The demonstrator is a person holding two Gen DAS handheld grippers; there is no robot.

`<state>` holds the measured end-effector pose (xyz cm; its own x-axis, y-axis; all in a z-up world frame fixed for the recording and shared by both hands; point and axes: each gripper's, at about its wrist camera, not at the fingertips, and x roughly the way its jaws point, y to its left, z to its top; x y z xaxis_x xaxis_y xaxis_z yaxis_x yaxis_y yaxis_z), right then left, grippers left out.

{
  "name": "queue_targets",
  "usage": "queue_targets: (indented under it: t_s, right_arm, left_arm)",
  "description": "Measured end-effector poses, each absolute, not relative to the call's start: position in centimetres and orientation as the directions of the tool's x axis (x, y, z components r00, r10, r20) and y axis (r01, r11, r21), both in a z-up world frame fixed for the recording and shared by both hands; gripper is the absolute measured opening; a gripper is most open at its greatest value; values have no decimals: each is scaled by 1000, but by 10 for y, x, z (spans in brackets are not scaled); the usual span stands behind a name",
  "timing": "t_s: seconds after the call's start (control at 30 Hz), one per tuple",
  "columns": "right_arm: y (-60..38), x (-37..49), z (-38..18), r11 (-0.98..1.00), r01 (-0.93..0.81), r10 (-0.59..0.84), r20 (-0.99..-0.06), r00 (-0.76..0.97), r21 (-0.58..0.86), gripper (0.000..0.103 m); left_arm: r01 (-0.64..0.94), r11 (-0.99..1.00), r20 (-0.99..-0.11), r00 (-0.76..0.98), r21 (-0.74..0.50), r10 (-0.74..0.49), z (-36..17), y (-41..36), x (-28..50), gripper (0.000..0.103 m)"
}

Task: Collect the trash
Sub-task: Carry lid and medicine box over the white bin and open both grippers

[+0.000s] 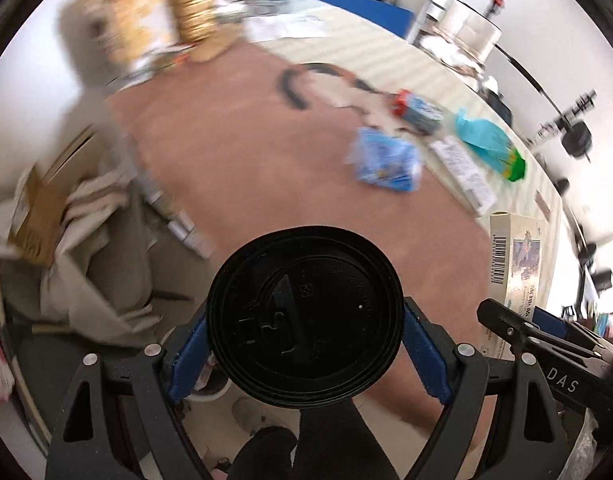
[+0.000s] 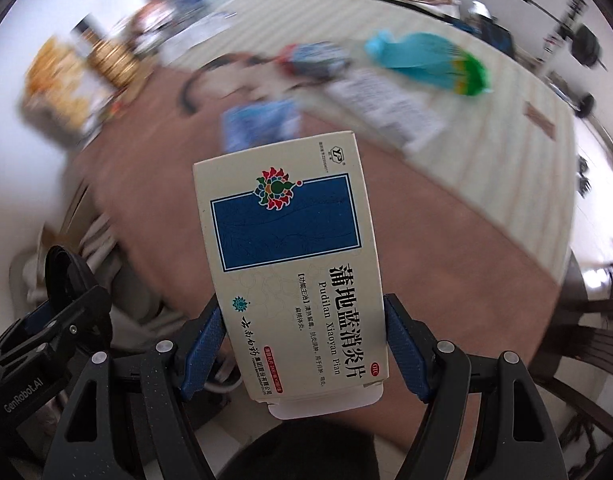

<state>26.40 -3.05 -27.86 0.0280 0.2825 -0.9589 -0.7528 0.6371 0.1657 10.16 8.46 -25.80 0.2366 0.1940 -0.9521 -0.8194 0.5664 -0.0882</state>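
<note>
We have both grippers loaded at once: the left gripper [image 1: 306,356] has its blue fingers [image 1: 424,354] clamped on the sides of a black cup lid [image 1: 304,314], which fills the lower middle of the left wrist view, and the right gripper [image 2: 304,354] has its fingers [image 2: 404,350] pressed on the lower end of a cream and blue medicine box [image 2: 290,256] that stands up through the centre of the right wrist view. Both pieces are lifted clear of the bench [image 1: 246,152]. We judge the task partly done, since plenty of litter is left on the bench: a crumpled blue wrapper [image 1: 386,160], a teal and green bag [image 1: 492,146], a white leaflet [image 1: 464,170] and a red-capped bottle [image 1: 416,110], all grouped toward the upper right. At the left edge of the left wrist view we see a bin [image 1: 118,264] holding paper and cardboard, the likely place for these two items.
</note>
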Motion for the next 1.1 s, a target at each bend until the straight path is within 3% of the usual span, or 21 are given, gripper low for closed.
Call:
queue_targets:
  t_s: [0.2, 0.4, 0.87, 1.1]
  right_arm:
    - [11, 165, -307, 530, -823, 259, -963, -73, 205, 78]
    - [49, 82, -380, 442, -858, 182, -963, -200, 262, 78]
    - [79, -23, -676, 333, -901, -70, -946, -317, 277, 78]
    - [100, -56, -786, 286, -891, -105, -912, -395, 353, 79]
  left_arm:
    - [-895, 441, -964, 176, -72, 200, -278, 92, -20, 86]
    - [-957, 280, -988, 105, -71, 110, -344, 110, -123, 86]
    - [-991, 38, -980, 117, -125, -162, -637, 150, -235, 88]
    - [-993, -38, -976, 114, -109, -184, -716, 156, -260, 99]
